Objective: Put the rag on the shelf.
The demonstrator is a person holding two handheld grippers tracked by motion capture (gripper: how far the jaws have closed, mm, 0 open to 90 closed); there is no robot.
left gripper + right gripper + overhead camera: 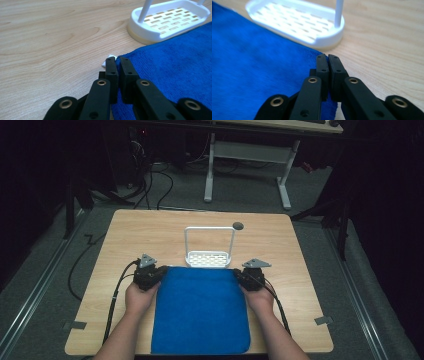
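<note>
While flat — blue towel [200, 312], white tag | 2 tools [117, 59] [327, 56] clamped on far corners

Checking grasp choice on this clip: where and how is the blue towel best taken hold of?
By its two far corners, one per gripper, each coming in low from the person's side. The blue towel lies flat on the table, so only its thin edge offers a pinch. The left gripper and right gripper are shut on those corners, just short of the white rack, which probably leaves room to lift.
</note>
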